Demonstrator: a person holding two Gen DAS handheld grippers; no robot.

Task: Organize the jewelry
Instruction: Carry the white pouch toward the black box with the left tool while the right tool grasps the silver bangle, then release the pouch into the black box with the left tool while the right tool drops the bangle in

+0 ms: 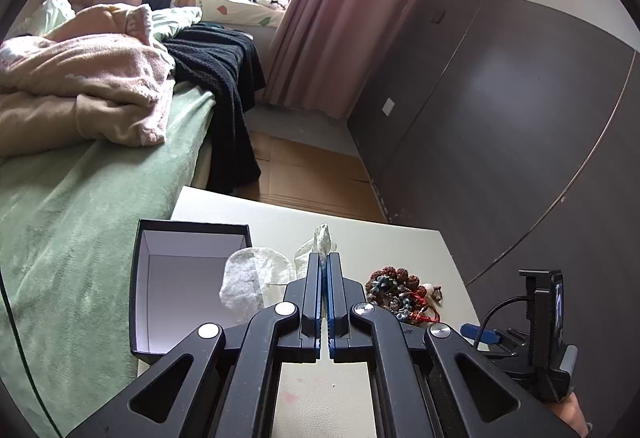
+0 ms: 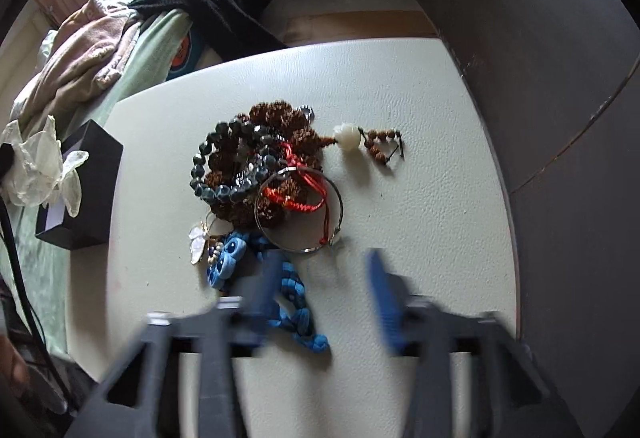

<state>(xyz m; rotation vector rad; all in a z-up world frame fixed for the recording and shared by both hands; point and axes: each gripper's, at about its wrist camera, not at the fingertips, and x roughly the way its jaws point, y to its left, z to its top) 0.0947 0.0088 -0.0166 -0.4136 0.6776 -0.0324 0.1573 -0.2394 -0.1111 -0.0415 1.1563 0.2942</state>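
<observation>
Left wrist view: left gripper is fully closed, fingers pinching a strip of white cloth that sticks up past the tips. The rest of the cloth drapes down to the left over the rim of the black box (open, white inside). Jewelry pile sits on the white table just right of the gripper, apart from it. Right gripper body is at the lower right edge; fingers not readable from here.

Right wrist view: right gripper is wide open and holds nothing (motion-blurred). It hovers at the near edge of the jewelry pile; the left finger overlaps the blue braided cord. Pile: brown seed beads, dark faceted bead bracelet, red cord, silver bangle. White bead lies just right of the pile. Box with cloth at far left.
</observation>
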